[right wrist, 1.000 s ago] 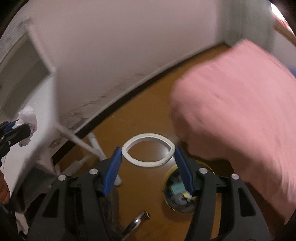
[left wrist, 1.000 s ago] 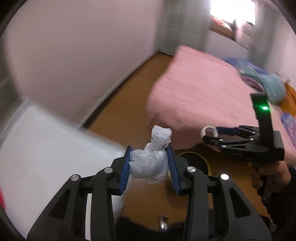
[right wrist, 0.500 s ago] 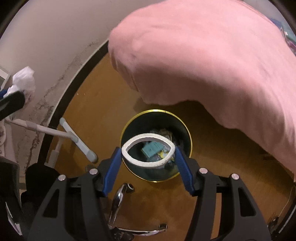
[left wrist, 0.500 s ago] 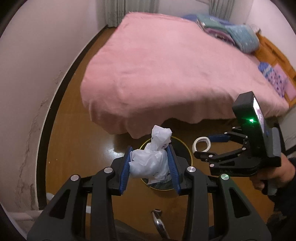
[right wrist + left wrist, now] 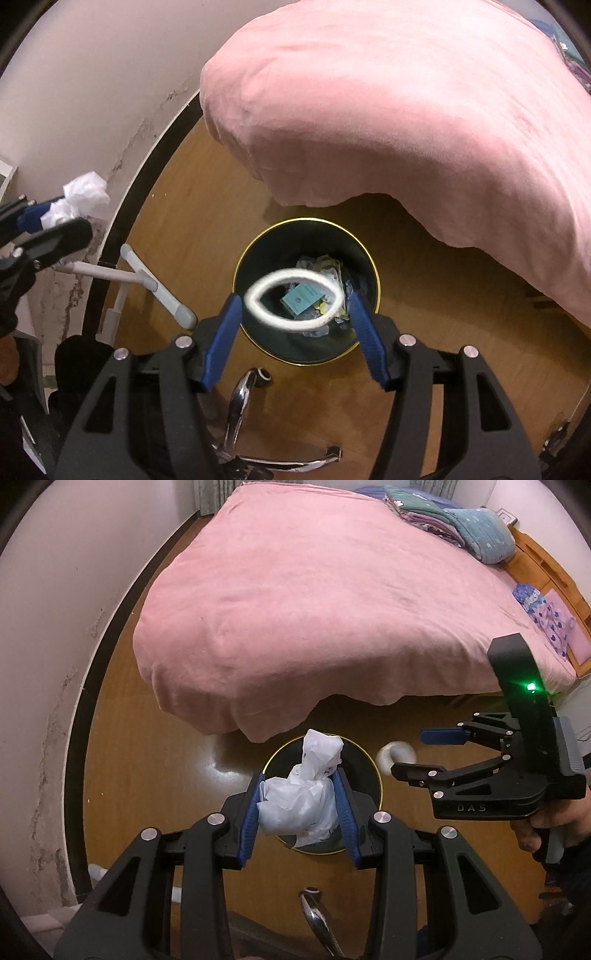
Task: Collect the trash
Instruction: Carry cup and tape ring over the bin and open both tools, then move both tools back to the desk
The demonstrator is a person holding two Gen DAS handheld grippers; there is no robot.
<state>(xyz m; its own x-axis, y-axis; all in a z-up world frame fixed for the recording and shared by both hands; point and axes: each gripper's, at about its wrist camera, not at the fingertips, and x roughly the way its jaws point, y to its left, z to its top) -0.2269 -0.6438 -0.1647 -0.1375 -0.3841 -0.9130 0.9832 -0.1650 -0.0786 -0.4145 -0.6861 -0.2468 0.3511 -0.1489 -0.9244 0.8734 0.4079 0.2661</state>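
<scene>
My left gripper (image 5: pixel 299 812) is shut on a crumpled white tissue wad (image 5: pixel 303 794) and holds it above the black, gold-rimmed trash bin (image 5: pixel 364 771) on the wooden floor. My right gripper (image 5: pixel 295 317) is open over the bin (image 5: pixel 258 343); a white ring (image 5: pixel 258 306) hangs blurred between its blue fingers, free of both pads. The ring also shows in the left wrist view (image 5: pixel 397 757), beside the right gripper (image 5: pixel 410 753). The bin holds several scraps, among them a teal card (image 5: pixel 303 297). The left gripper with its tissue (image 5: pixel 83 197) shows at the left of the right wrist view.
A bed with a pink blanket (image 5: pixel 314 602) overhangs the floor just beyond the bin. Folded bedding (image 5: pixel 461 524) lies at its far end. A wall and dark skirting (image 5: pixel 92 686) run along the left. White plastic legs (image 5: pixel 155 291) and a chrome chair base (image 5: pixel 240 402) stand near the bin.
Both grippers swung from the wall to above the bin. The right gripper's fingers have spread and the white ring has come free, blurred. The left gripper still holds the tissue.
</scene>
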